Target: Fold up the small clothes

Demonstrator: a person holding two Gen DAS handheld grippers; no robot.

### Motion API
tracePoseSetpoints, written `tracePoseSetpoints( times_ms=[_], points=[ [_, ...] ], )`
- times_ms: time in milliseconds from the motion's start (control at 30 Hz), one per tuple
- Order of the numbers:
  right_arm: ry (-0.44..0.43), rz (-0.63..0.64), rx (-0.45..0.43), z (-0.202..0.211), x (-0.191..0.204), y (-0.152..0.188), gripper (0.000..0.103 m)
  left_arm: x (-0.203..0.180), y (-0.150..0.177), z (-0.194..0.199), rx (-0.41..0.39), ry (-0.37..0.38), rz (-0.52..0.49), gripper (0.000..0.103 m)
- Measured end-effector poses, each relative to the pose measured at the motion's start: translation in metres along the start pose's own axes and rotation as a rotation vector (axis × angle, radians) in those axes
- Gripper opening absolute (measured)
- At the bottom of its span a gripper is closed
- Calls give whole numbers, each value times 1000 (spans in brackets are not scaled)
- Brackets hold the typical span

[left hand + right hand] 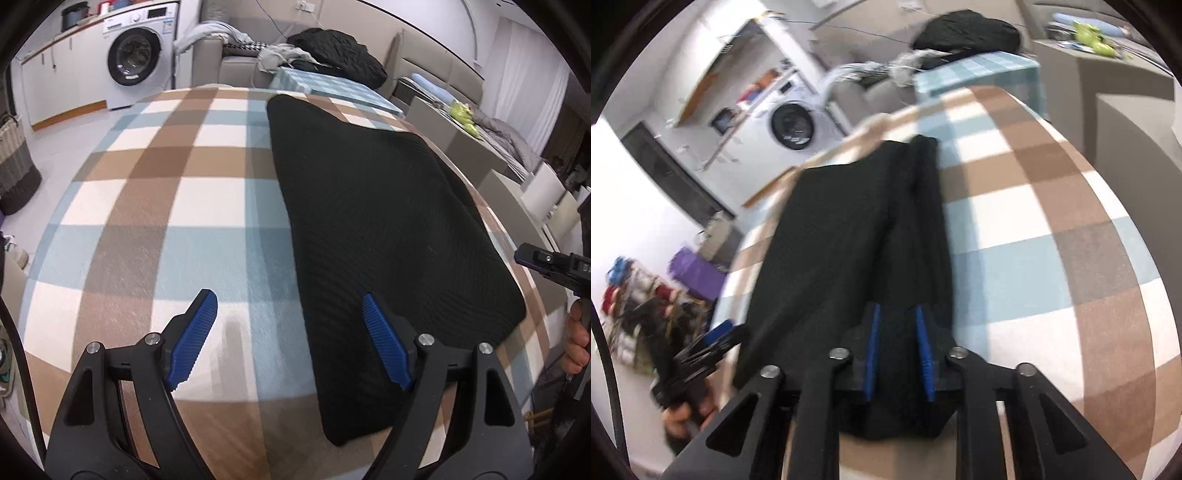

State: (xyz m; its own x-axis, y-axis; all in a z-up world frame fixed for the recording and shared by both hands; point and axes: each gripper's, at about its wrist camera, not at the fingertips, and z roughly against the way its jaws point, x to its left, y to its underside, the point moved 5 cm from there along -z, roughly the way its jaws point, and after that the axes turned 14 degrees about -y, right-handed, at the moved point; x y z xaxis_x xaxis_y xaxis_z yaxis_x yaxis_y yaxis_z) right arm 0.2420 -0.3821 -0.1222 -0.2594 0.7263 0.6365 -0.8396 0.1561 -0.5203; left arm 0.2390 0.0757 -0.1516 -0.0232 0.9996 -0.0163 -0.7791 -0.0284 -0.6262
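A black knit garment (369, 203) lies folded lengthwise on the checked tablecloth (166, 184), running from the far edge to the near edge. My left gripper (288, 295) stands wide open just above the cloth. Its right finger is over the garment's left edge, its left finger over bare tablecloth, and it holds nothing. In the right wrist view the garment (842, 229) shows a long fold ridge. My right gripper (897, 308) sits at its near end with the pads a narrow gap apart and black cloth showing between them, not pinched. The right gripper (546, 258) also shows at the table's right edge.
A washing machine (135, 61) and a woven basket (14, 166) stand to the left on the floor. Behind the table is a smaller table with a blue check cloth (321, 83) and a sofa bearing a dark clothes pile (340, 51). A hand (578, 339) grips the right tool.
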Motion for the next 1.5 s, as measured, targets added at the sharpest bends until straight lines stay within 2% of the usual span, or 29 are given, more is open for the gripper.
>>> tracePoseSetpoints(
  times_ms=[67,167,200,267,300,367,500,600,733,933,1133,1167,1200,1233,1300,1333,1500],
  points=[
    [-54,12,32,-5,8,8,29,-1,4,0,0,-5,-17,79],
    [-76,31,101,-26,11,16,29,-2,10,-2,11,-7,-20,79],
    [-62,51,124,-33,12,19,27,-1,11,-3,16,-11,-18,79],
    [-32,81,135,-39,11,23,12,1,14,-6,25,-23,-17,79],
    [-58,84,125,-36,14,23,7,2,14,-7,26,-27,-17,79],
    [-47,102,116,-28,15,23,5,4,15,-6,24,-25,-14,79],
    [6,83,155,-33,4,29,5,5,16,-6,27,-18,-8,79],
    [0,95,113,-25,7,26,17,4,17,-2,34,-8,-2,79],
    [44,71,27,-11,-6,12,51,-5,19,2,33,20,-16,79],
    [28,47,55,-24,-13,9,58,-20,17,-5,36,30,-49,79],
    [83,75,84,-43,-15,9,58,-31,15,-7,30,42,-71,79],
    [84,75,80,-45,-15,9,56,-31,15,-7,30,44,-70,79],
    [81,72,85,-46,-16,9,48,-32,14,-7,29,48,-69,78],
    [77,67,87,-47,-16,9,40,-33,14,-7,26,57,-67,73],
    [75,83,93,-49,-14,9,36,-34,13,-7,23,65,-72,63],
    [78,95,95,-49,-12,10,34,-36,13,-7,25,78,-76,53],
    [83,107,103,-51,-8,11,32,-36,11,-7,15,80,-79,43]
  ],
)
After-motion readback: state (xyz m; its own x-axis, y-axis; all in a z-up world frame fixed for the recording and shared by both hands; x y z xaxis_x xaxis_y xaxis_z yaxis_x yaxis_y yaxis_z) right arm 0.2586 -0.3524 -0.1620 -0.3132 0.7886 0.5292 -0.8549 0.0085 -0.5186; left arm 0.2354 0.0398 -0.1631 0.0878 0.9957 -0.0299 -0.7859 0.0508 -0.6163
